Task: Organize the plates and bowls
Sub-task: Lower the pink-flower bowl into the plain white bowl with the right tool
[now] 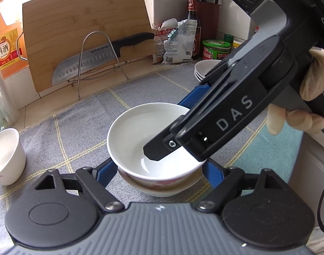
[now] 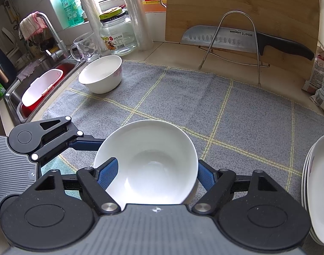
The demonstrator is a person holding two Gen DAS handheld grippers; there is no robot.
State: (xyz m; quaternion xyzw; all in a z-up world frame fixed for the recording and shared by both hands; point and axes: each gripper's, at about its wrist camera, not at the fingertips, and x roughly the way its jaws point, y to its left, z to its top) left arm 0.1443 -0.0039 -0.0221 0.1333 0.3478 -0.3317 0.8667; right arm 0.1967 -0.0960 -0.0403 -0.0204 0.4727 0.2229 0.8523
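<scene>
the right gripper [image 2: 155,175] has its blue fingers [image 2: 108,175] narrowed onto the white bowl [image 2: 147,161], one pad inside the rim at 9 o'clock, the other outside at 3 o'clock. the bowl stands mouth up, nested in a lower bowl [image 1: 162,188] on the grey cloth [image 2: 183,97] over the desk. the left gripper [image 1: 159,171] straddles this stack, fingers [image 1: 107,171] part open; whether they touch is unclear. a second bowl [image 2: 101,74] sits at 11 o'clock, stacked plates [image 2: 319,187] at 3 o'clock.
</scene>
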